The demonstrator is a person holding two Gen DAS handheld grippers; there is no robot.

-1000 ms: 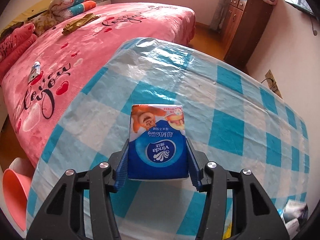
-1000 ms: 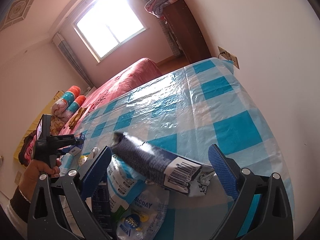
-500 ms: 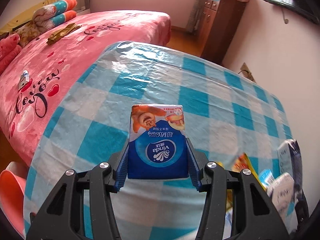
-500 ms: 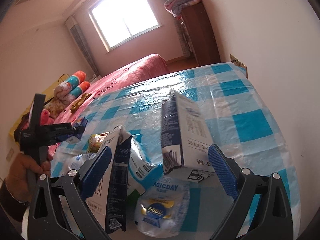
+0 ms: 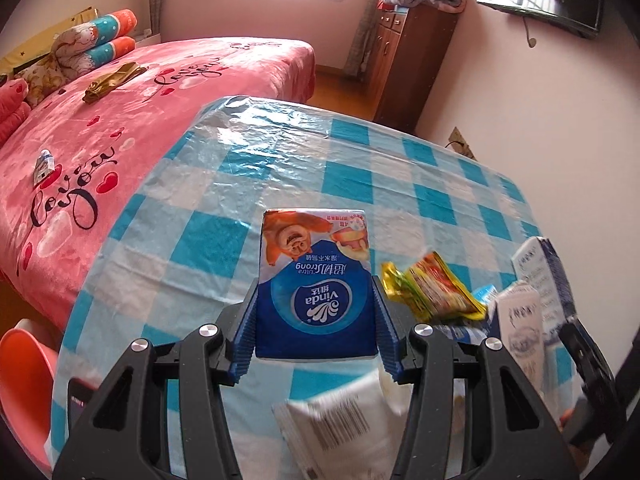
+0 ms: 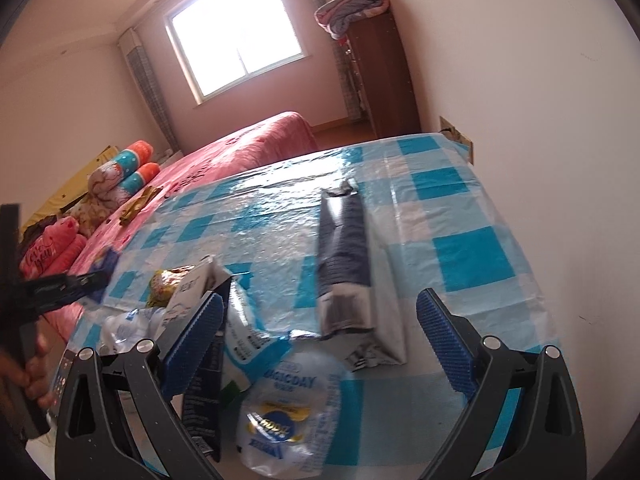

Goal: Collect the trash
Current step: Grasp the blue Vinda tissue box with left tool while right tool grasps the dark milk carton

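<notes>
In your left wrist view, the left gripper (image 5: 316, 332) is clenched on a blue Vinda tissue pack (image 5: 316, 280), its pads squeezing the lower sides while the top pokes out above the checked tablecloth (image 5: 280, 176). The pack looks soft and light, so it will give under pressure; a hold across the middle should keep it from sagging. Just right of it lie a yellow snack wrapper (image 5: 430, 290) and white cartons (image 5: 524, 328), with a blurred barcoded packet (image 5: 344, 428) near the bottom edge. The plastic cloth is glossy and wrinkled, so you can expect litter to slide on it. A pink bed (image 5: 120, 120) stands beyond the table, and a wooden cabinet (image 5: 408, 68) by the wall.

In your right wrist view, the right gripper (image 6: 320, 344) stands released, holding nothing. Between its jaws lie a dark torn carton (image 6: 344, 256) and a crumpled clear wrapper (image 6: 284, 408), both thin and crushable. Take the carton across its narrow body. A window (image 6: 236, 40) lights the room.
</notes>
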